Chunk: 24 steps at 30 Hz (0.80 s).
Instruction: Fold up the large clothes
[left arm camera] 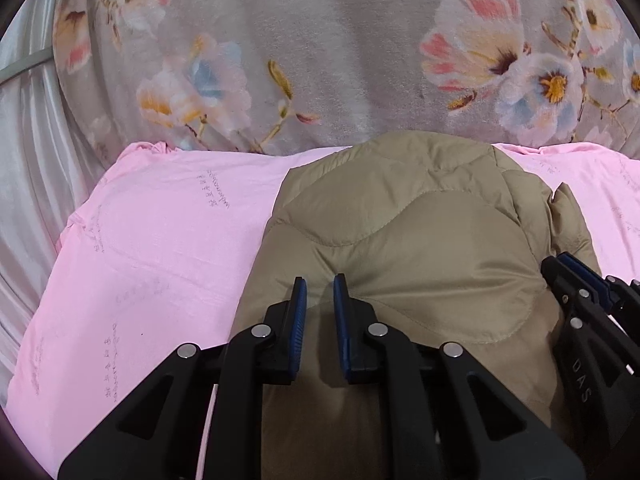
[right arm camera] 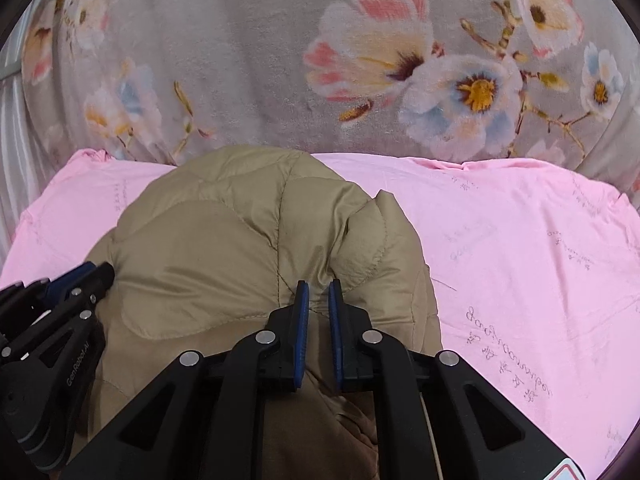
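A tan quilted puffer jacket (left arm camera: 400, 240) lies bunched on a pink sheet (left arm camera: 160, 240). My left gripper (left arm camera: 320, 292) sits at the jacket's near edge, its blue pads drawn narrow with a pinched fold of tan fabric between them. In the right wrist view the same jacket (right arm camera: 220, 248) fills the centre-left. There my right gripper (right arm camera: 319, 296) is shut on a ridge of its fabric near the right side. Each gripper shows in the other's view: the right gripper (left arm camera: 568, 268) at the jacket's right edge, the left gripper (right arm camera: 96, 272) at its left edge.
Beyond the pink sheet (right arm camera: 520, 240) rises a grey plush blanket with large flowers (left arm camera: 320, 60) (right arm camera: 240, 60). White satin cloth (left arm camera: 24, 160) hangs at the far left. Bare pink sheet lies on either side of the jacket.
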Motion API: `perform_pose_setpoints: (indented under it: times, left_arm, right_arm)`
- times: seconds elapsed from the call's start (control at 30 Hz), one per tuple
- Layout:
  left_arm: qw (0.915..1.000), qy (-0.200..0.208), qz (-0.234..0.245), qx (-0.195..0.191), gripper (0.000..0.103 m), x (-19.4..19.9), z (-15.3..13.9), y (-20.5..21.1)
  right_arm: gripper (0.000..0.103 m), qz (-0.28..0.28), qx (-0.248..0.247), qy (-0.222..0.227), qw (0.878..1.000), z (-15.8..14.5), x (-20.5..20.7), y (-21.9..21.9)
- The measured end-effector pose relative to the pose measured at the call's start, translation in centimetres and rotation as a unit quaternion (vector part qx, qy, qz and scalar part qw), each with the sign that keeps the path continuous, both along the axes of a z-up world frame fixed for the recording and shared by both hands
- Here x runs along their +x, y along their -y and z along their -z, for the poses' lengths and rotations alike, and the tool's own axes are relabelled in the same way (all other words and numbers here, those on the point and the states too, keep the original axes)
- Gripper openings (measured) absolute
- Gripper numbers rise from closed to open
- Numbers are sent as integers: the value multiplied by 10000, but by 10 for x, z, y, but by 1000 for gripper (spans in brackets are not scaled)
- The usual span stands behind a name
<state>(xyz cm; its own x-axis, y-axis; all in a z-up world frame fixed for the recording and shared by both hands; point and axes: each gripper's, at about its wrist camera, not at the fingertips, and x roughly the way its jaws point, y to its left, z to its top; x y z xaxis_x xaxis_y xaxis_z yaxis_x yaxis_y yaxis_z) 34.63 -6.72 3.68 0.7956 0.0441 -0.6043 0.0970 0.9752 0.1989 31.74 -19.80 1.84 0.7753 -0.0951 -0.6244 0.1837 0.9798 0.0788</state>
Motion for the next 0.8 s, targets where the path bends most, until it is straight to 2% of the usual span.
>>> perform_pose_setpoints:
  times: [0.4,0.8]
  left_arm:
    - [9995,307,-48,54,11,8,18,5]
    - [9992,374,-64,135,11,11,23,6]
  right_arm:
    - [8,7,-80,120,9999,11,6,0]
    - [8,-13,21,109,9999,15,9,2]
